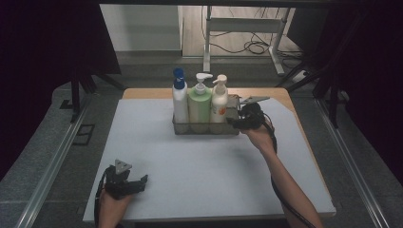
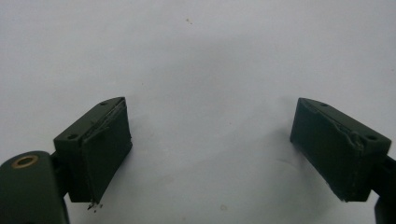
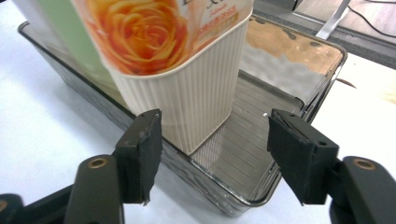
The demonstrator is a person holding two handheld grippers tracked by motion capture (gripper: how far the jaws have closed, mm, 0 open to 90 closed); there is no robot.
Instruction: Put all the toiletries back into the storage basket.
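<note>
Three pump bottles stand side by side in a clear tray (image 1: 205, 129) at the far middle of the white table: a white bottle with a blue pump (image 1: 179, 102), a green bottle (image 1: 200, 104) and a cream bottle with a rose label (image 1: 219, 102). My right gripper (image 1: 236, 119) sits at the tray's right end, open. In the right gripper view its jaws (image 3: 215, 116) stand apart in front of the cream bottle (image 3: 187, 84) and touch nothing, with the tray's bare end (image 3: 247, 140) just beyond. My left gripper (image 1: 140, 183) rests near the table's front left corner, open and holding nothing (image 2: 210, 102).
The white table top (image 1: 199, 166) has a wooden edge showing at the back (image 1: 142, 93). Dark curtains hang on both sides. A desk frame and cables (image 1: 247, 45) lie on the floor beyond the table. The green bottle (image 3: 70, 42) stands behind the cream one in the right gripper view.
</note>
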